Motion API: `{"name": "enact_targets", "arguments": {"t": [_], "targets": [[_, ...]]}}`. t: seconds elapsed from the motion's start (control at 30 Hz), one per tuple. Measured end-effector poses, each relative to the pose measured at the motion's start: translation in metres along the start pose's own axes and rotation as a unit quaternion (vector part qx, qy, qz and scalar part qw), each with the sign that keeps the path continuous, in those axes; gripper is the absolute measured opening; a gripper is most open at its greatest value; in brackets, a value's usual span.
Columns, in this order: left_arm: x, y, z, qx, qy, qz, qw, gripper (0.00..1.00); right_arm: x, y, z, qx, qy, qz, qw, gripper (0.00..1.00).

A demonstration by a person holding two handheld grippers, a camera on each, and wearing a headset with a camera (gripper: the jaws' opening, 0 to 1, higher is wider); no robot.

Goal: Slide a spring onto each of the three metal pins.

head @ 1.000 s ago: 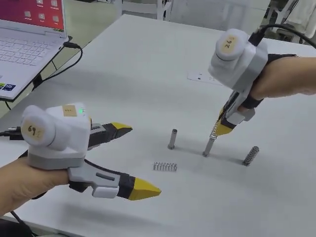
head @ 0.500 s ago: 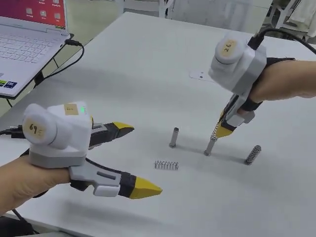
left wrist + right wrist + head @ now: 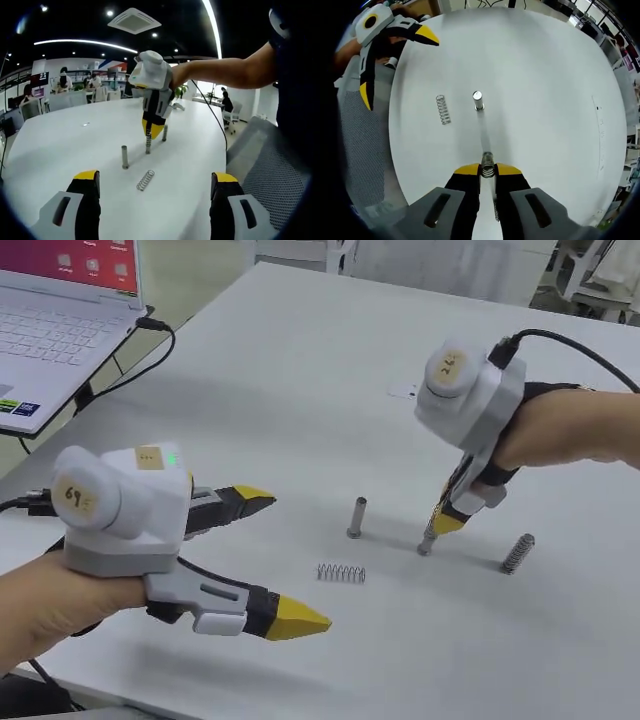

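My right gripper (image 3: 446, 521) is shut on a spring (image 3: 487, 171) and holds it over the middle metal pin (image 3: 426, 543), low near the pin's base. In the right gripper view the spring sits pinched between the yellow tips of the right gripper (image 3: 488, 170). A bare pin (image 3: 356, 517) stands upright to its left. On the right, a third pin carries a spring (image 3: 516, 553). A loose spring (image 3: 340, 572) lies flat in front of the bare pin. My left gripper (image 3: 278, 560) hovers open at the lower left, holding nothing; its view shows the loose spring (image 3: 145, 180) ahead.
A laptop (image 3: 50, 330) with a cable (image 3: 150, 345) sits at the table's far left edge. A small white label (image 3: 405, 391) lies behind the pins. The white table (image 3: 300, 390) spreads wide around the pins. People sit at desks in the background (image 3: 75, 82).
My right gripper has come down with the spring, so less of the middle pin shows below its tips. The left gripper has stayed open in place. The head camera shifted slightly.
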State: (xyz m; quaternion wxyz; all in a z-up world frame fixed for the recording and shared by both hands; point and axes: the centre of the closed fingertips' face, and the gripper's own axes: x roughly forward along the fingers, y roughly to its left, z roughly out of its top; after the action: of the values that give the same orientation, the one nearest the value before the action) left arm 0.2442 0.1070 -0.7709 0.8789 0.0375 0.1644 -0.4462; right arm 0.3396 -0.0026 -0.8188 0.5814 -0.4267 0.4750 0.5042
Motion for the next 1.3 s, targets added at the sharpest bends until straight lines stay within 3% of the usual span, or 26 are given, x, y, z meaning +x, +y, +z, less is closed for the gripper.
{"name": "enact_targets", "arguments": {"t": [0.53, 1.3], "targets": [[-0.001, -0.001, -0.001, 0.000, 0.003, -0.001, 1.0000, 0.88, 0.017, 0.003, -0.005, 0.009, 0.007, 0.001, 0.9999, 0.09], [0.000, -0.004, 0.000, 0.000, 0.005, -0.004, 1.0000, 0.87, 0.014, 0.000, -0.007, 0.005, -0.007, 0.000, 1.0000, 0.16]]}}
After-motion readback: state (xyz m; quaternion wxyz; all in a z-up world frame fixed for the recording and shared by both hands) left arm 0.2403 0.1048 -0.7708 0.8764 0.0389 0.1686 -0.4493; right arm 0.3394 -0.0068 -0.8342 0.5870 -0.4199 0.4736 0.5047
